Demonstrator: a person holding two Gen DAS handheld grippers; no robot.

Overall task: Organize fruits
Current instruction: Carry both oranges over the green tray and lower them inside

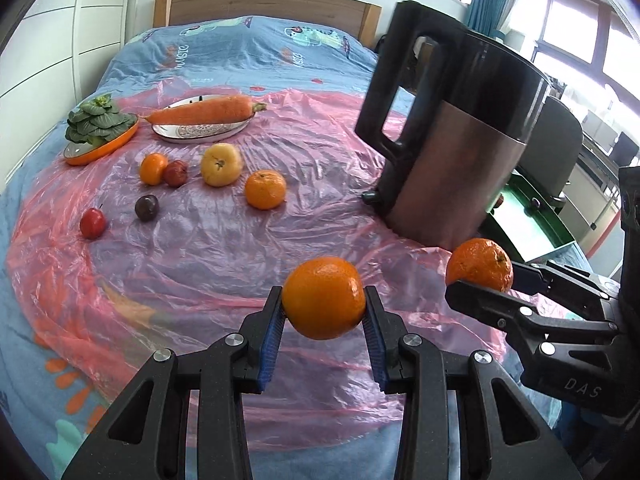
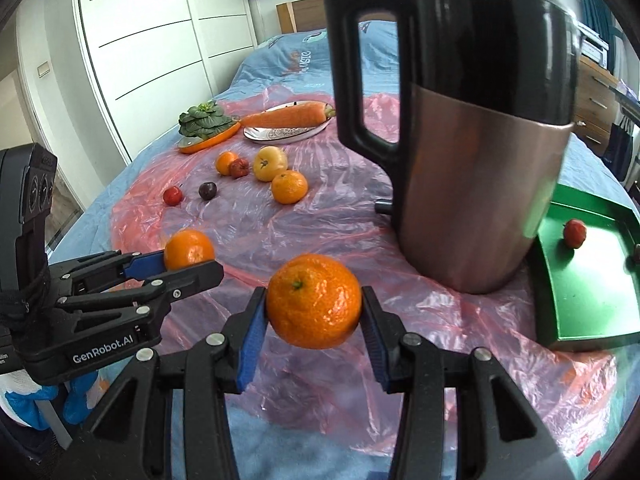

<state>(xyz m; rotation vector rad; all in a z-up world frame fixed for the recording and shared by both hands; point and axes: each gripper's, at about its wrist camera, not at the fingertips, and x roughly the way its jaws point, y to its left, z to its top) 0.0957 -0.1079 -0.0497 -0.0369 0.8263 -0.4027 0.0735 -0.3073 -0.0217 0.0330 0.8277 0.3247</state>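
Note:
My left gripper [image 1: 324, 300] is shut on a smooth orange [image 1: 324, 288], held in the air above the pink plastic sheet [image 1: 224, 256]. To its right, my right gripper [image 1: 484, 280] grips a dimpled mandarin [image 1: 480, 262]. In the right wrist view that mandarin [image 2: 314, 300] sits between the blue pads of the right gripper [image 2: 314, 306], and the left gripper [image 2: 188, 265] holds its orange [image 2: 188, 248] at the left. A green tray [image 2: 588, 292] at the right holds a small red fruit [image 2: 575, 233]. Loose fruits lie further back: a mandarin [image 1: 265, 189], a yellow fruit [image 1: 221, 164], a dark plum [image 1: 147, 208].
A tall black and steel kettle [image 1: 452, 128] stands between the grippers and the green tray [image 1: 532, 228]. A carrot [image 1: 204, 114] lies on a white plate, beside greens [image 1: 98, 120] on an orange plate. All of it rests on a bed with a blue cover.

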